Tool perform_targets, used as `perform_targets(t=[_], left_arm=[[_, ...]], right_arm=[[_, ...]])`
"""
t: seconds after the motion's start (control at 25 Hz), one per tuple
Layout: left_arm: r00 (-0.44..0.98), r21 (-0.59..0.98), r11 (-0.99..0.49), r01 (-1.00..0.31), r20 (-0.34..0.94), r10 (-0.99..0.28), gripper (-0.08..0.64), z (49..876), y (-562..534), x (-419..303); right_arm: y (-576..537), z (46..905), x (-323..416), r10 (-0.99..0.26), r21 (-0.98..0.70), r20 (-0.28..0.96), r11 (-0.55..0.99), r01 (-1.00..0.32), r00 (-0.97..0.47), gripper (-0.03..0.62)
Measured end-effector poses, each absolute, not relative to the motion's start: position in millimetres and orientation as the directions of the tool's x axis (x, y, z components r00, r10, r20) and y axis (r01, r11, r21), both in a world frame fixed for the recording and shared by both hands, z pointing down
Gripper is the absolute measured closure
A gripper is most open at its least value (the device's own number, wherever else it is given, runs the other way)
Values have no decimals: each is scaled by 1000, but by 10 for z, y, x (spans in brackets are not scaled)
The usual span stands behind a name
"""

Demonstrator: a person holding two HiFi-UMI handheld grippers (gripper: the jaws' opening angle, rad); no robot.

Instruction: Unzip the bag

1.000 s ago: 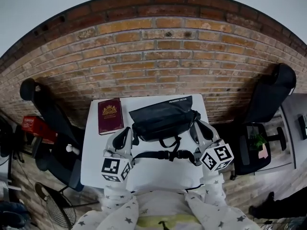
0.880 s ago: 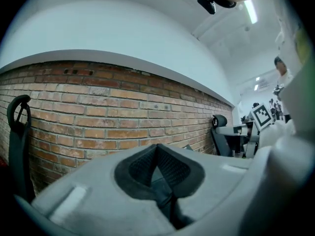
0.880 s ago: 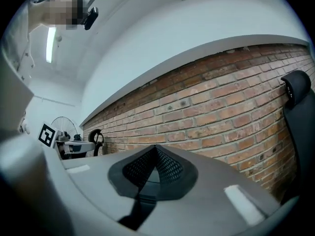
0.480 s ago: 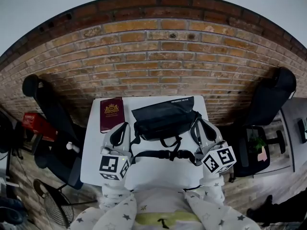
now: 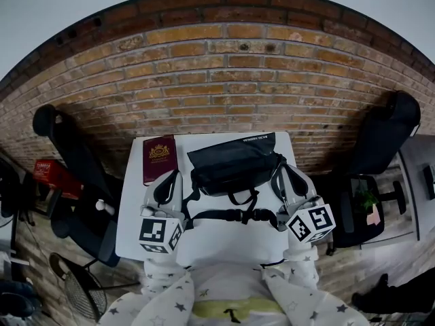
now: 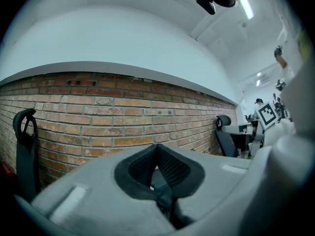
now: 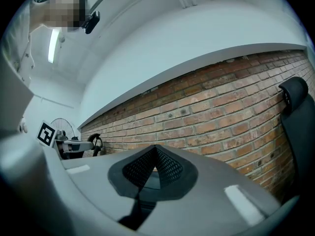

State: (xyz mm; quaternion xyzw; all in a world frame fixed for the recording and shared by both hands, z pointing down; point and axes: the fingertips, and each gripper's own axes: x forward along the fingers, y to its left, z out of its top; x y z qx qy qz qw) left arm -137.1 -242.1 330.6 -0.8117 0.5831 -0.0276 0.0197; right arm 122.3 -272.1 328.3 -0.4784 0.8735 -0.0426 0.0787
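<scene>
1. the bag (image 5: 234, 168) lies on the table (image 5: 224, 243), long axis running left-right.
2. your left gripper (image 5: 174, 177) sits by its left end, your right gripper (image 5: 279, 169) by its right — about equally near.
3. both are closed and empty — i can't spot the zipper pull.

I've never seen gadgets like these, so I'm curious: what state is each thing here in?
Bag: lying on the white table, looks closed; zip too small to read.
Strap: looks buckled, looped in front of the bag.
Book: closed, lying flat.
Left gripper: shut.
Right gripper: shut.
</scene>
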Motion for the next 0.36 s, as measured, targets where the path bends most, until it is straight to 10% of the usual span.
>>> perform_targets(t=[0.36], left_arm=[[313, -67, -314, -947, 17, -950, 561, 3263, -2385, -1364]], right_arm=[[-2687, 3200, 1229, -847, -137, -97, 531, -836, -522, 584]])
